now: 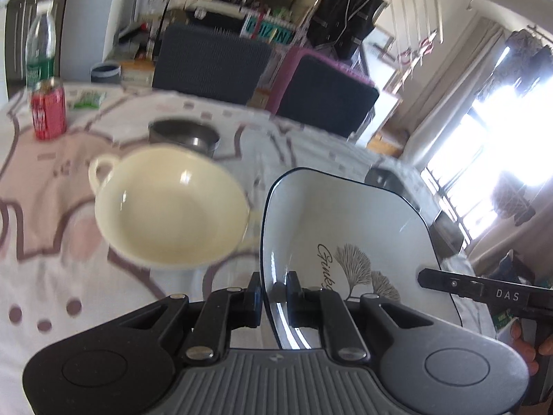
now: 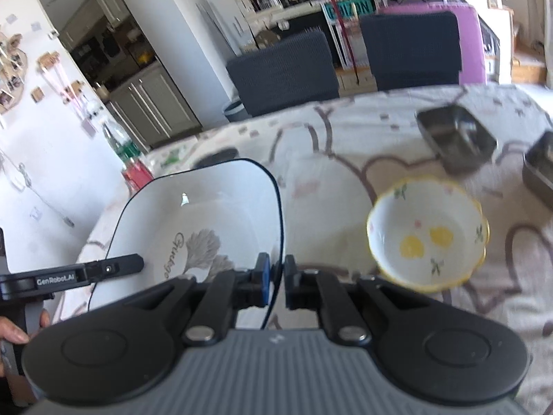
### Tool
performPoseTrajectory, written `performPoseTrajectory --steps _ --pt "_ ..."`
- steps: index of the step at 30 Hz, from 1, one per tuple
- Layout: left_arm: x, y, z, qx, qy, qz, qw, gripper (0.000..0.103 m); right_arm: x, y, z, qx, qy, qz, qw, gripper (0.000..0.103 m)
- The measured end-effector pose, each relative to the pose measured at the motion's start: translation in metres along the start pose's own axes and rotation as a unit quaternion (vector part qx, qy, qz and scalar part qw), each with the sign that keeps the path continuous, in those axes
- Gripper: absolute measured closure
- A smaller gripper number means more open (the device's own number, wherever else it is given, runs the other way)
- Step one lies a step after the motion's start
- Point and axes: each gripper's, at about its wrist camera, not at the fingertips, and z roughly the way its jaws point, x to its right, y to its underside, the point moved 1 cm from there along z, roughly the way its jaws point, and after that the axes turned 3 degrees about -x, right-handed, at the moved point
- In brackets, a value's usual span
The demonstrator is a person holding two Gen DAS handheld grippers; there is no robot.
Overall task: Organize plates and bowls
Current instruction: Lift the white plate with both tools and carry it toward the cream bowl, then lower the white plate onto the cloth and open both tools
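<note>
Cream bowl point(image 1: 171, 207) and floral bowl point(image 2: 428, 234) flank the square plate point(image 1: 349, 242) both hand-held grippers point(image 1: 274, 299) point(image 2: 274, 285) clamp.

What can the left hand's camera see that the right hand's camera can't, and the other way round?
Only the left wrist view shows the cream ceramic bowl with loop handles and the round dark metal tin behind it.

Only the right wrist view shows the small white bowl with yellow scalloped rim and lemon print and the rectangular dark metal tray.

Both show the white square plate with dark rim and grey leaf print, pinched at opposite edges by the left gripper and right gripper, plus the red drink can and the patterned tablecloth.
</note>
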Motion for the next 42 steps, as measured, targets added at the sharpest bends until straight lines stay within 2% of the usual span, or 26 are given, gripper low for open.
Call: performPoseTrajectory --steps 5,13,19,29,42 --pt "-0.012 0.01 0.021 -0.047 -0.009 -0.013 0.9988 0.088 0.009 0.009 0.021 -0.045 0.007 0.02 0.999 0.093" --pt "-0.03 0.022 0.047 -0.11 -0.008 -0.04 0.993 0.088 0.009 0.019 0.047 -0.106 0.03 0.02 0.994 0.093" --pt "-0.032 0.026 0.056 -0.132 -0.026 -0.035 0.9903 0.087 0.002 0.033 0.067 -0.154 0.052 0.005 0.987 0.09" --pt "-0.034 0.029 0.067 -0.154 -0.038 -0.04 0.9866 0.085 0.002 0.038 0.085 -0.185 0.059 0.01 0.981 0.09" --pt "-0.039 0.03 0.078 -0.171 -0.054 -0.037 0.9831 0.082 -0.002 0.035 0.098 -0.194 0.063 0.004 0.979 0.09"
